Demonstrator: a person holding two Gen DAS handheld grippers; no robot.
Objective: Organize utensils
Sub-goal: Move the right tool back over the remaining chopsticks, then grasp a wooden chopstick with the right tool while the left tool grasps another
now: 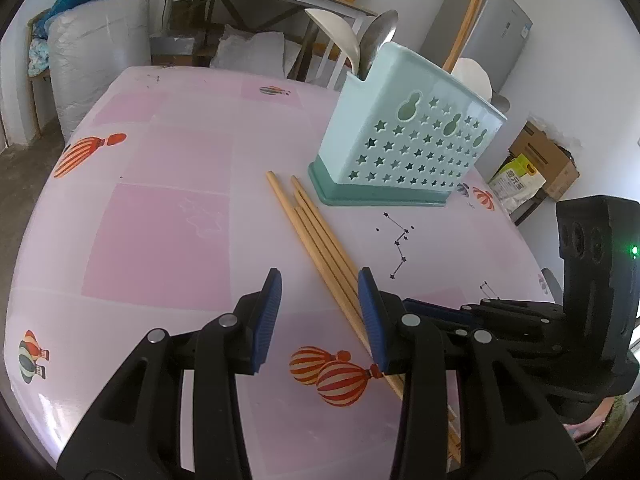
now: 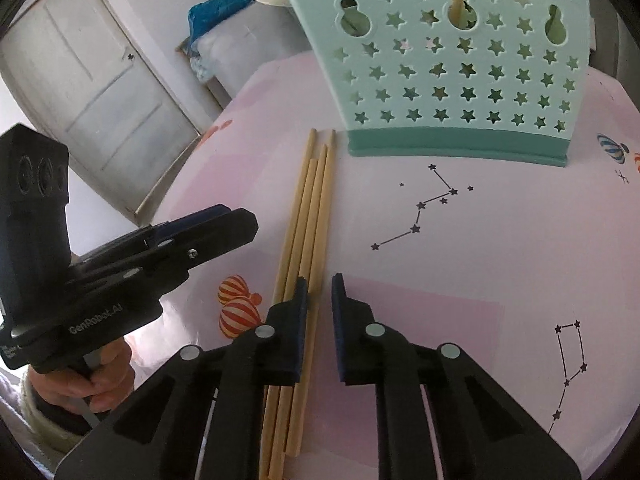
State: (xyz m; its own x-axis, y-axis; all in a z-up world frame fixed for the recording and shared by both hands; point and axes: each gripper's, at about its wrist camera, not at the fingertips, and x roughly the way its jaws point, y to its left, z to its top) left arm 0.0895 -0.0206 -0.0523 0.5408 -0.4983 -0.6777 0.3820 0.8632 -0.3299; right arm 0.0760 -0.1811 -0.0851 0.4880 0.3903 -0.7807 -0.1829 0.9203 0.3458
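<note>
Chopsticks [image 1: 320,248] beside holder [image 1: 404,128] (on table [image 1: 160,220])

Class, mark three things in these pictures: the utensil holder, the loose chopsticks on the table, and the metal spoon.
utensil holder [image 2: 452,80], right wrist view, star-punched front wall.
chopsticks [image 2: 308,216], right wrist view, middle of the bundle.
metal spoon [image 1: 380,34], left wrist view, its bowl.
</note>
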